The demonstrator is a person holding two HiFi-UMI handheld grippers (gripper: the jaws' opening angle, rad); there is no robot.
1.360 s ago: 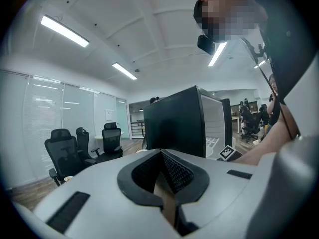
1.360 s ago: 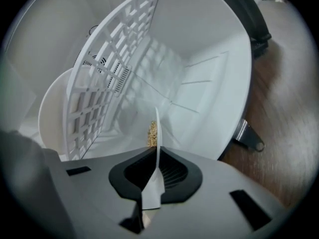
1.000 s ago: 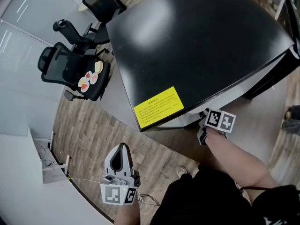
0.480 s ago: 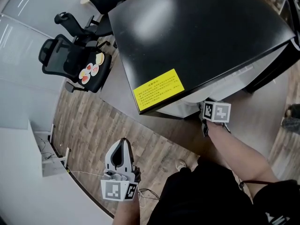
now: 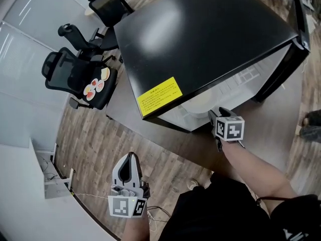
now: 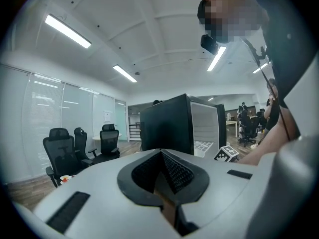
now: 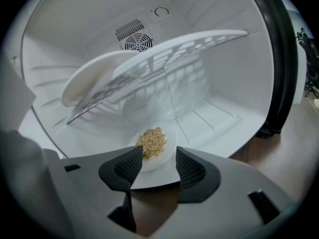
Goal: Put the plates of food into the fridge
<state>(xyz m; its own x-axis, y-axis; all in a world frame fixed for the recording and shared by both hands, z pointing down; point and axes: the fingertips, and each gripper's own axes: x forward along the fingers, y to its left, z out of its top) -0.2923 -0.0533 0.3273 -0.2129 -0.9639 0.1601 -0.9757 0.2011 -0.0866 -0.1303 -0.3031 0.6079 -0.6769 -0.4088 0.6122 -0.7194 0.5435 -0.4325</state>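
Observation:
A white plate of brown grains point(image 7: 152, 144) lies on the floor of the open fridge point(image 5: 200, 39). My right gripper point(image 7: 155, 159) is at the fridge mouth. Its jaws have just been opening and stand wide, with the plate's near rim between the tips and the pads clear of it. In the head view this gripper point(image 5: 213, 116) sits at the white opening under the black top. A second white plate point(image 7: 92, 81) rests on the slotted shelf point(image 7: 169, 63). Another plate of food point(image 5: 95, 86) sits on a black office chair point(image 5: 75, 77). My left gripper point(image 5: 131, 158) hangs shut and empty over the floor.
The fridge door point(image 5: 283, 67) stands open at the right. More office chairs point(image 5: 108, 1) stand beyond the fridge, by a glass wall. A yellow label point(image 5: 160, 97) marks the fridge top. The person's arm point(image 5: 256, 172) reaches to the right gripper over wood flooring point(image 5: 100, 134).
The right gripper has shifted slightly left along the fridge front and rolled. More of the white interior shows. The left gripper has stayed shut in about the same place.

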